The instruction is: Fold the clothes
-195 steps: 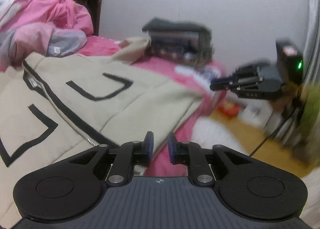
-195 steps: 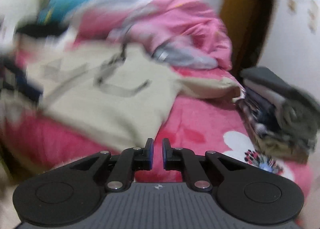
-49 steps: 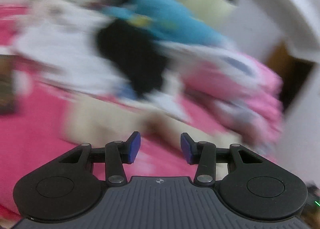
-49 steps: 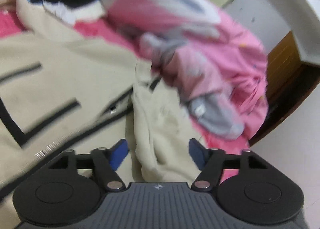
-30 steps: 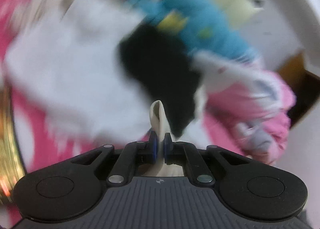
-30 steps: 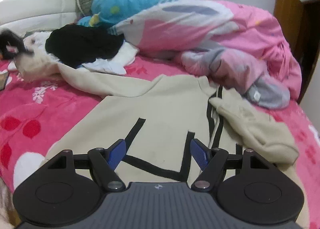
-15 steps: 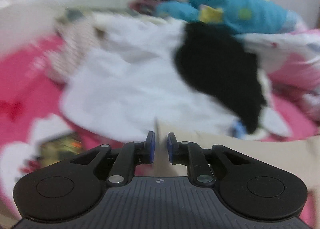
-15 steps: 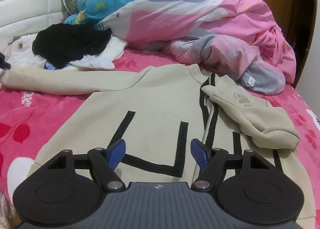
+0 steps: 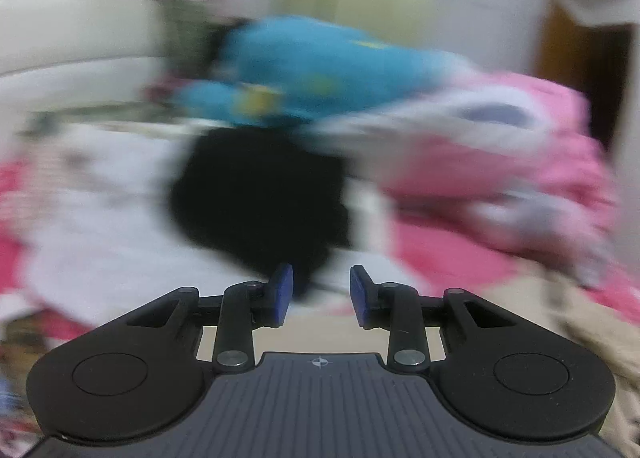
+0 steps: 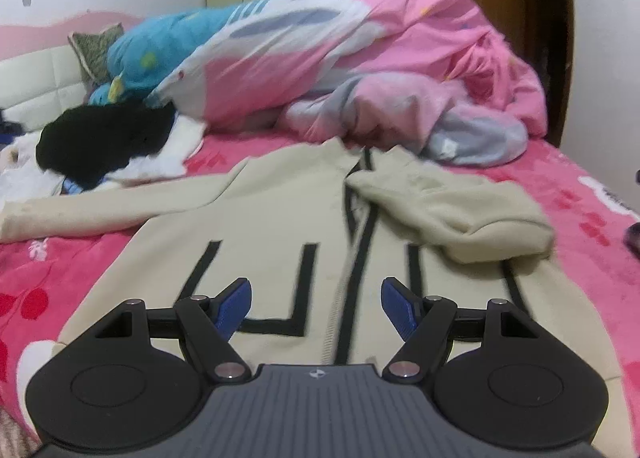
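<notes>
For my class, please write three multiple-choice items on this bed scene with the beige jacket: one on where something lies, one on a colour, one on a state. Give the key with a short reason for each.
1. Where does the black garment lie in the right wrist view?
A. Beyond the end of the jacket's outstretched sleeve, beside the blue pillow
B. On the jacket's chest
C. On the floor

2. What colour are the stripes on the beige jacket?
A. Red
B. Black
C. Green

3. How does the right gripper stand?
A. Shut on the zip
B. Shut on a sleeve
C. Open, with nothing between its pads

Key: 1 A, the dark heap sits past the sleeve, under the pillow. 2 B, dark bands run along the zip and across the chest. 3 C, the blue pads stand wide apart above the jacket.
</notes>
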Motion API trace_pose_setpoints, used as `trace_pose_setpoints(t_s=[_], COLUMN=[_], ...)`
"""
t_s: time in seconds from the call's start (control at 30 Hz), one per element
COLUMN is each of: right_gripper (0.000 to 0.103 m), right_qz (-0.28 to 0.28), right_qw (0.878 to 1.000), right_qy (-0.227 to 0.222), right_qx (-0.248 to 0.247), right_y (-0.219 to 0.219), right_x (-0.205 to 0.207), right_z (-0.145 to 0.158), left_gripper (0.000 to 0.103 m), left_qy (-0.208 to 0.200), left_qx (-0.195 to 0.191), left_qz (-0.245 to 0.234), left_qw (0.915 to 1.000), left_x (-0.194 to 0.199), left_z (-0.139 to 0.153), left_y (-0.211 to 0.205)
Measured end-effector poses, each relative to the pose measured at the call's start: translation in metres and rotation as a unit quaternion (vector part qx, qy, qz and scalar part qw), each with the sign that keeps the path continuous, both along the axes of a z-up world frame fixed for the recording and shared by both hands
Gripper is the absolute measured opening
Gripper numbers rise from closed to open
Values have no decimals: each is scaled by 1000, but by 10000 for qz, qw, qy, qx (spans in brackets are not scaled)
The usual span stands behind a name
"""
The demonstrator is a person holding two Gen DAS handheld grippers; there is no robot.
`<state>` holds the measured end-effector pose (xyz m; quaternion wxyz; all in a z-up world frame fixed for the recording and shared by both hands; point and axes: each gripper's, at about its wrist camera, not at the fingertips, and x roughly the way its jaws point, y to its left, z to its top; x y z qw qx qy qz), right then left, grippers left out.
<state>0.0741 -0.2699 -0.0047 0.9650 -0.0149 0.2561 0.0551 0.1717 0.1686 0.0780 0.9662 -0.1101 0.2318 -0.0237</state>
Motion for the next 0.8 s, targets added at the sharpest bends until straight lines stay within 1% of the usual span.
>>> trace_pose_setpoints(t_s=[0.03,0.1,0.17,0.2,0.33,0.4,0.43,0.53,0.6,0.63,0.67,0.7,0.73,0.77,0.8], right_gripper=[74,74,74,74,74,73,72,62,54,52,46,34,26,24,15], right_qz=[4,8,83,148,468,645,729,868,892,896,897,874,853,843,833], right_qw=[9999,9993,9982,9976,9921,9877,9851,9785,9726,9691,9650,9593,9548,9597,9642], right_qy=[-86,-284,-439,-493,-479,-350,-279,47,289,420,549,663,759,751,743], right_qx=[-66,-246,-397,-472,-1059,-1381,-1534,-1873,-2126,-2260,-2403,-2601,-2743,-2575,-2407], right_y=[-5,-13,-20,-22,-19,-11,-7,9,18,21,24,25,24,18,11], right_x=[1,7,19,28,83,120,138,192,222,235,248,257,264,264,264], right_z=[3,11,20,24,29,22,18,-3,-22,-32,-42,-52,-59,-56,-52], left_gripper=[32,33,33,33,33,33,33,33,33,33,33,33,33,33,33], left_qy=[13,69,217,303,659,795,858,984,968,954,927,903,890,891,891], left_qx=[-23,-13,60,97,282,438,477,538,564,564,530,493,444,383,322], left_qz=[-314,-945,-1489,-1698,-2268,-2396,-2432,-2513,-2518,-2522,-2528,-2534,-2539,-2537,-2535], left_qw=[9995,9955,9886,9850,9713,9666,9650,9614,9613,9613,9616,9619,9621,9624,9627], left_x=[2,7,11,13,11,9,9,9,5,3,2,2,2,4,6], left_z=[-2,-11,-29,-40,-81,-98,-107,-124,-131,-134,-135,-136,-137,-138,-139], left_y=[-23,-73,-124,-143,-201,-216,-217,-222,-223,-223,-222,-220,-218,-218,-217])
